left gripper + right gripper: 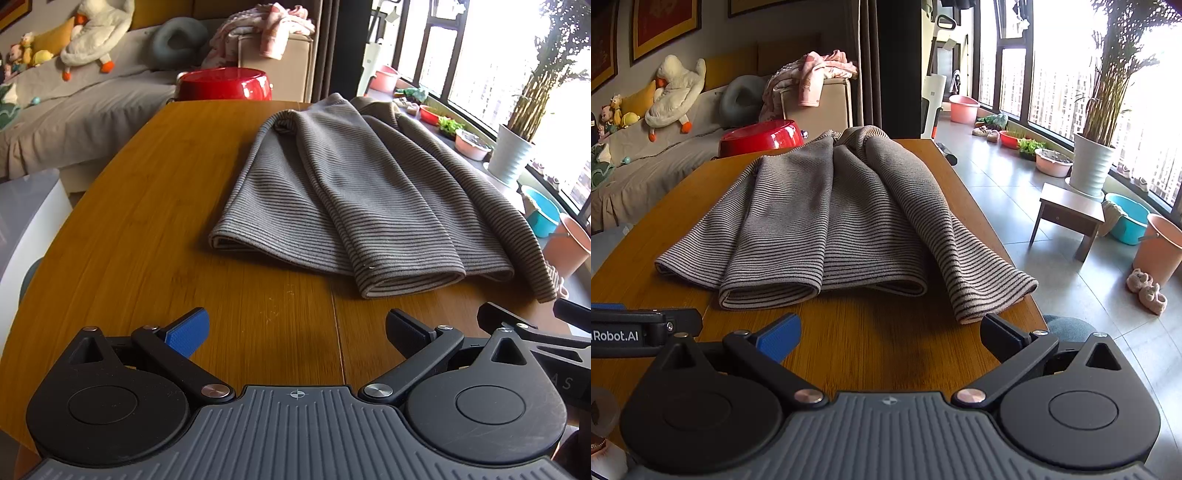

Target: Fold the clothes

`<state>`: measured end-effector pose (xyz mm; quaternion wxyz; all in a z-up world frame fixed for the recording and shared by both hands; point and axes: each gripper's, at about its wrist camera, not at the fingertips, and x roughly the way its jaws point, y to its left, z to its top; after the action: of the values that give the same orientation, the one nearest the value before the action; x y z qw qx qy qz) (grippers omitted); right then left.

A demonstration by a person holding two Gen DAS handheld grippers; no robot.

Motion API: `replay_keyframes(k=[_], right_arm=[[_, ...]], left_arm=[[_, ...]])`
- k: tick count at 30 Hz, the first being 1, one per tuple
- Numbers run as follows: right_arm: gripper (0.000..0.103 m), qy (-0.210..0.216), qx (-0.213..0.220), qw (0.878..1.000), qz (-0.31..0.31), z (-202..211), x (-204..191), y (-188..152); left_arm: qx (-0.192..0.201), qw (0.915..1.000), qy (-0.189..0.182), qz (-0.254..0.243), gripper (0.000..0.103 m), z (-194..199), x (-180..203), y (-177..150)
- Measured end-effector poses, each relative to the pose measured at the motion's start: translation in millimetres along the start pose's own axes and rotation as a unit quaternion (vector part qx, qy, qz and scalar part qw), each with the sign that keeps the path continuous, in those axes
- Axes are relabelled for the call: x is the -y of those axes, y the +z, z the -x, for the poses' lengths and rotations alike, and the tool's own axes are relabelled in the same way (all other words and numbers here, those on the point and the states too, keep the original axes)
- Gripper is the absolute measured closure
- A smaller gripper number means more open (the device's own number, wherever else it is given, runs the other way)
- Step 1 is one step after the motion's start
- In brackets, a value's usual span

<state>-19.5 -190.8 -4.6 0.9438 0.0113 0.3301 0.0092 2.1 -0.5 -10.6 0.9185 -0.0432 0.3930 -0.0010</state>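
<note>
Since it lies loosely gathered: the striped sweater rests on the wooden bench, in long lengthwise folds.
Sleeve: one sleeve trails toward the right edge of the bench, its cuff nearest the right claw.
Progress: sides look roughly turned in; tidying the sleeve and folding end to end seem left.
Left claw: spread wide, holding nothing, short of the hem.
Right claw: spread wide, empty, beside the cuff.
Hidden: collar end bunched at the far side; the layers underneath cannot be made out.
</note>
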Motion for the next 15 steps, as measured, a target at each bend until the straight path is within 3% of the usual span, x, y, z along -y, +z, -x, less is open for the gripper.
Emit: replay_keyframes(k=[15], right_arm=[[0.0, 0.002, -0.005, 1.0, -0.004, -3.5, -0.2, -1.7]], left_arm=[[-0.004, 1.0, 0.002, 0.001, 0.0, -3.1, -0.6, -0.2]])
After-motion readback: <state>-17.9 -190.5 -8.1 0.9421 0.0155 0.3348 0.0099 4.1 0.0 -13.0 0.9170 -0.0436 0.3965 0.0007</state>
